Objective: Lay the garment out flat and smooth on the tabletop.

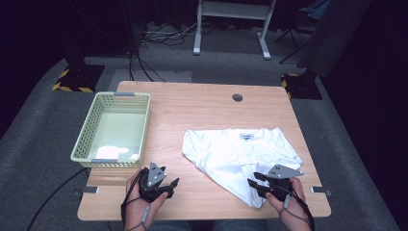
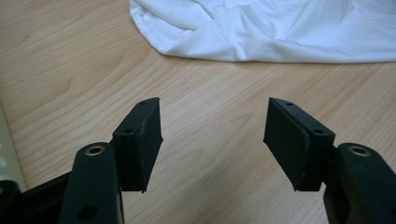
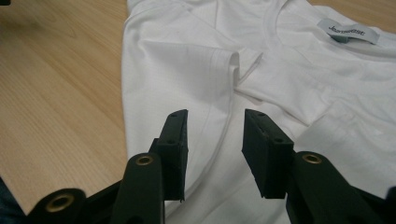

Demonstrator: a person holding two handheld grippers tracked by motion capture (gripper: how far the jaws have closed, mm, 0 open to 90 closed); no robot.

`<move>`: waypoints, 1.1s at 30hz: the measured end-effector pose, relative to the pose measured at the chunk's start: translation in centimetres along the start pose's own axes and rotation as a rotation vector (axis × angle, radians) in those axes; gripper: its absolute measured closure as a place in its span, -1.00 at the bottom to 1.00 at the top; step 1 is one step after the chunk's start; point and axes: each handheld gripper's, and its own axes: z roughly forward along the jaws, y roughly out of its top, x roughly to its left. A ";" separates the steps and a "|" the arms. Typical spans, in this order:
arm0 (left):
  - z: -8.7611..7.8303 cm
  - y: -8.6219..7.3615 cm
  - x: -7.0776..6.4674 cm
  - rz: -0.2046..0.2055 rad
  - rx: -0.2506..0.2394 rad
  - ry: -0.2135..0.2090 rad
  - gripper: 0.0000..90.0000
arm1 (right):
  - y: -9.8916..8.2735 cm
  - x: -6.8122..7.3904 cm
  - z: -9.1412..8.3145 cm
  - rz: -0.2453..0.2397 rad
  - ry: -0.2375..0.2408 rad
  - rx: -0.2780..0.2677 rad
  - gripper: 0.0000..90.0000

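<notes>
1. Closest to the lens in the right gripper view are the two black jaws of the right gripper (image 3: 212, 154), parted with a gap between them and hanging right over the white t-shirt (image 3: 261, 79). Nothing is pinched; a seam of the cloth runs under the gap but the pads aren't pressing it.

2. The left gripper (image 2: 212, 140) is spread wide too, gripping nothing, with bare wood under it. The shirt's edge (image 2: 261, 35) sits a bit ahead of it, not touching.

3. From the high view: the right gripper (image 1: 260, 185) is at the near corner of the shirt (image 1: 240, 154), which lies rumpled on the right half of the table (image 1: 192, 103), collar and label towards the far side. The left gripper (image 1: 168, 185) waits near the front edge, just below the green basket (image 1: 115, 126) (there's something pale in the bottom of it, can't tell what).

4. My guess is the step in hand is grabbing the shirt's near edge to spread or fold it. To do it well:
   - drop the right jaws so one pad slides under the hem and bite a single layer, not a bunch of folds;
   - bring the left gripper over to the shirt's left edge before pulling anything, so the cloth gets tensioned from two points;
   - lift gently, or the whole shirt drags across the wood.
</notes>
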 end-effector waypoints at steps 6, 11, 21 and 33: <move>-0.8 -0.6 0.4 -0.011 -0.002 0.018 -0.20 | 1.1 -0.1 1.1 -0.038 -0.019 0.003 0.37; -1.3 -1.1 0.7 -0.022 -0.001 0.034 -0.21 | 2.1 -0.3 2.0 -0.054 -0.019 -0.001 0.37; -2.2 -2.1 1.0 -0.028 0.007 0.061 -0.22 | 4.8 -0.8 4.0 -0.079 -0.046 -0.022 0.35; -2.9 -2.9 1.4 -0.043 0.016 0.083 -0.23 | 6.2 -2.8 8.1 -0.058 -0.089 0.030 0.29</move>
